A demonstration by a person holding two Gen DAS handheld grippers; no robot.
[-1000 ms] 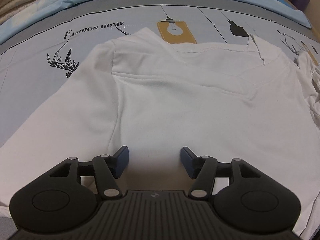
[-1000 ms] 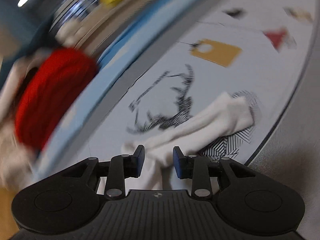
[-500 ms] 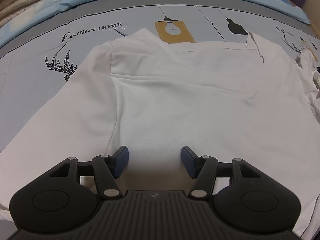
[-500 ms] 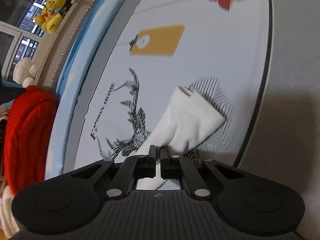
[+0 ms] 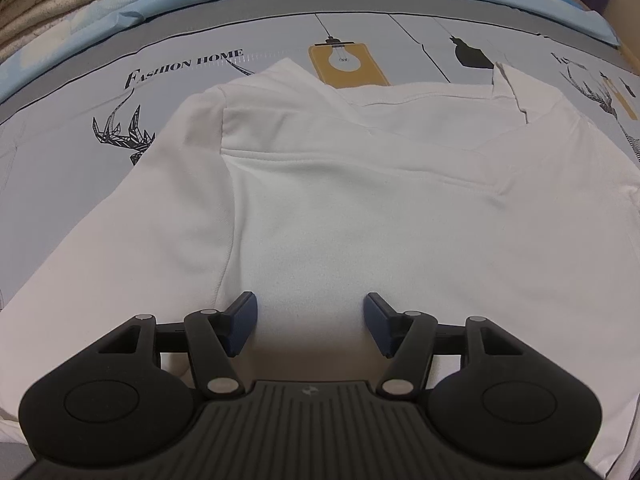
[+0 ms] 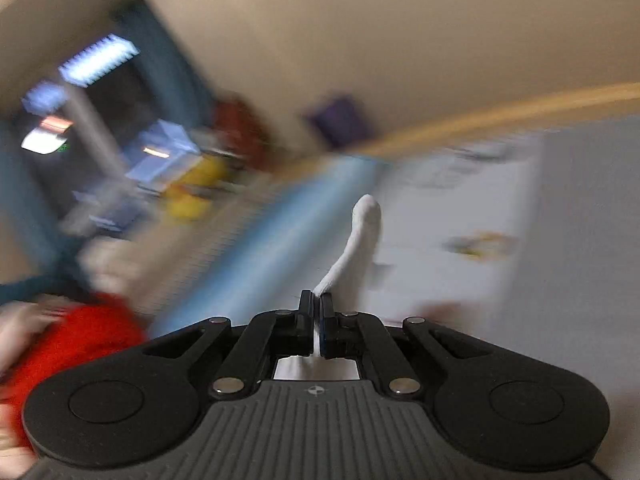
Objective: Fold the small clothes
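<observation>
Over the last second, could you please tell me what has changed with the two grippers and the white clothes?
The right gripper closed on the white sleeve and swung it up off the printed bedsheet; its view is now blurred. The left gripper stayed open over the white shirt, which has not shifted.

White shirt [image 5: 360, 208] spread flat on printed bedsheet [image 5: 60, 168], white sock [image 6: 356, 248] dangling, lifted.
</observation>
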